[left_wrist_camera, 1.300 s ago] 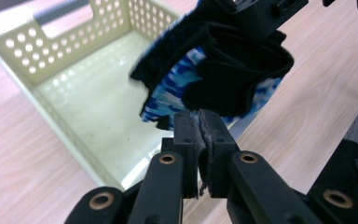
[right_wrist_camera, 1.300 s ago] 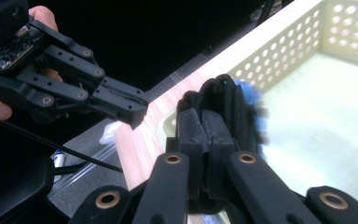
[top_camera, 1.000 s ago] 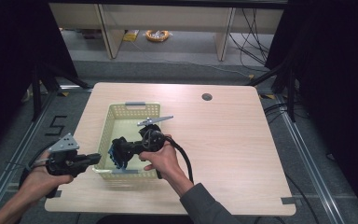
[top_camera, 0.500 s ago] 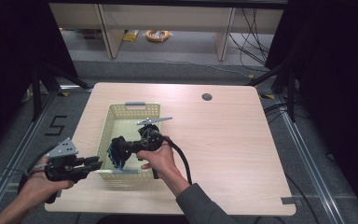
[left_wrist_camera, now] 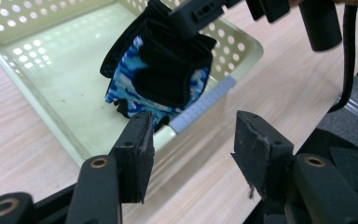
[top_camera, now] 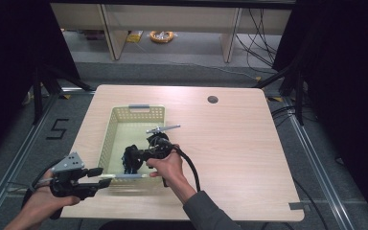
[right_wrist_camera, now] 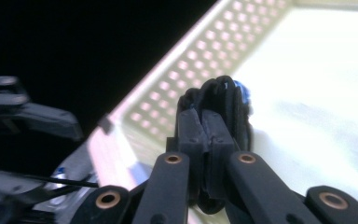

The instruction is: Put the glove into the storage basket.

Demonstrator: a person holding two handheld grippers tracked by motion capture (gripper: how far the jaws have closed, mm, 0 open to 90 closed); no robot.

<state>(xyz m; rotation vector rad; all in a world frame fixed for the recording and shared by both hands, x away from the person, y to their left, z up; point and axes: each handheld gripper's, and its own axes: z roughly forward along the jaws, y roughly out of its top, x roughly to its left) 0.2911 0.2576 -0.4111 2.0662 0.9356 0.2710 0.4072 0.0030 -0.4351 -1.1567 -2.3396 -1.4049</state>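
A pale green perforated basket (top_camera: pixel 106 143) stands on the wooden table. My right gripper (top_camera: pixel 141 155) reaches into the basket's near end, shut on a black and blue camouflage glove (top_camera: pixel 132 160) that hangs just above the floor. In the right gripper view the jaws (right_wrist_camera: pixel 205 116) pinch the dark fabric (right_wrist_camera: pixel 235 100). My left gripper (top_camera: pixel 103 177) sits outside the basket's near left corner. Its jaws (left_wrist_camera: pixel 191 135) have just been opening and nothing is between them. Beyond them, past the rim (left_wrist_camera: pixel 200 105), hangs the glove (left_wrist_camera: pixel 163 70).
The basket has a grey handle (top_camera: pixel 139 106) at its far end. A round cable hole (top_camera: pixel 212 99) sits in the table's far right part. A black cable (top_camera: pixel 191 167) trails from my right gripper. The table's front edge runs close under my left gripper.
The left gripper's jaws have opened and it has drifted toward the table's near edge. The right gripper has sunk a little deeper into the basket with the glove.
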